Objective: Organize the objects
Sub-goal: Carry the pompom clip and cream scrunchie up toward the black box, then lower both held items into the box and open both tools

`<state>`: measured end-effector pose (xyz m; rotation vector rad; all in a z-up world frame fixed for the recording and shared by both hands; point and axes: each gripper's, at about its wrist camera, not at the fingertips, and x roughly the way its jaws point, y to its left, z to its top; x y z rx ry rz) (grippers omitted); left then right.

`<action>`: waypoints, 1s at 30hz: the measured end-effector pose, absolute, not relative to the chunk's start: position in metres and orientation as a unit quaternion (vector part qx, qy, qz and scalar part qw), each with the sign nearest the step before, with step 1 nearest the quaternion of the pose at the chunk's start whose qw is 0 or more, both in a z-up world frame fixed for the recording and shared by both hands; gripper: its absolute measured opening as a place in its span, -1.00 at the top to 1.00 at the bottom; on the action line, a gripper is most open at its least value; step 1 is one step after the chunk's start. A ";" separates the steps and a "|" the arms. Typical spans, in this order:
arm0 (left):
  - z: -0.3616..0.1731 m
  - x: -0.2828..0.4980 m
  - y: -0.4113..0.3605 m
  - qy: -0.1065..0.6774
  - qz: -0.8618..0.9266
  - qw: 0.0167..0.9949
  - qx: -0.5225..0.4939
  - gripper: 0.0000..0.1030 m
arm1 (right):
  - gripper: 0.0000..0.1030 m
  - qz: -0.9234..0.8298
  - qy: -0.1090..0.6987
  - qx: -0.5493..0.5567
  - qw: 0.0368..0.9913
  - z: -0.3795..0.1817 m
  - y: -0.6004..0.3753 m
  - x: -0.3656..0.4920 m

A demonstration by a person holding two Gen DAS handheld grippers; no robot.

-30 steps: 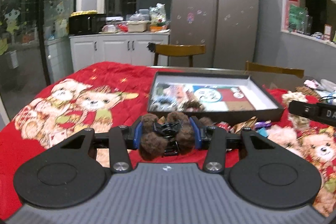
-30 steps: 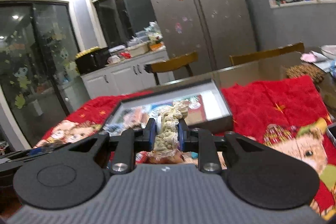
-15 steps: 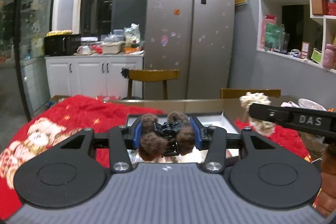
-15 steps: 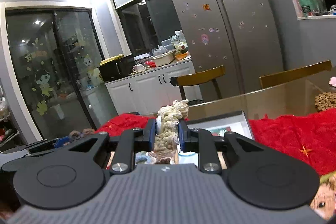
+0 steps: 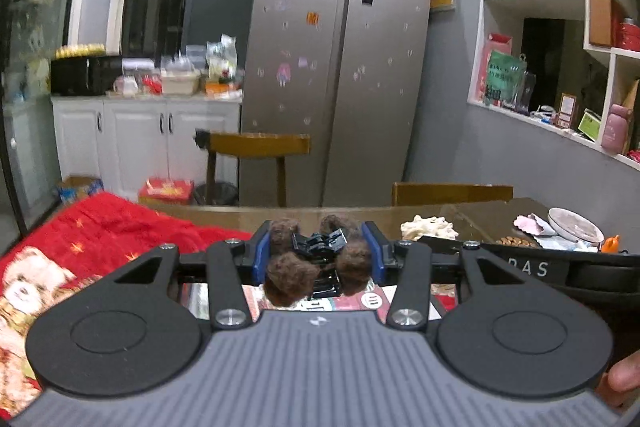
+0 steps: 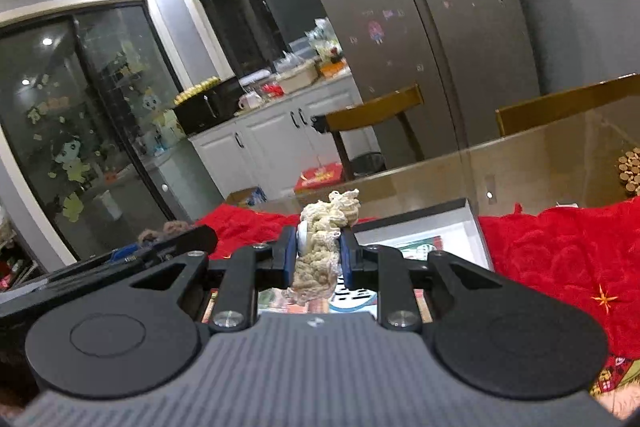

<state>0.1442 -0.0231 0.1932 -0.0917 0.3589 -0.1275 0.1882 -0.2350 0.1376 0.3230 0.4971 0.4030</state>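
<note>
My left gripper is shut on a black hair claw clip with brown fuzzy pompoms, held in the air over the open box, whose printed floor shows just below. My right gripper is shut on a cream knitted hair tie, also lifted above the box. In the left wrist view the right gripper's arm crosses at right with the cream hair tie at its tip. In the right wrist view the left gripper shows at left with the brown pompoms.
A red bear-print blanket covers the glass table. Wooden chairs stand behind it, with a fridge and white cabinets beyond. A bowl and snacks lie at the table's right end; a cork trivet too.
Both grippers rose and moved forward with their hair accessories still held. The box and blanket dropped low in both views, and the room beyond fills more of each frame.
</note>
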 end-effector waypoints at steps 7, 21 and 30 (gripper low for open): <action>0.152 0.198 -0.033 0.240 -0.075 0.967 -0.048 -0.01 | 0.50 0.176 0.281 0.151 0.931 0.109 -0.234 0.221; 0.070 0.256 -0.021 0.344 -0.077 0.933 -0.068 -0.01 | 0.50 0.170 0.349 0.135 0.912 0.053 -0.237 0.256; 0.044 0.266 -0.026 0.373 -0.101 0.919 -0.078 -0.01 | 0.49 0.177 0.380 0.143 0.896 0.034 -0.244 0.261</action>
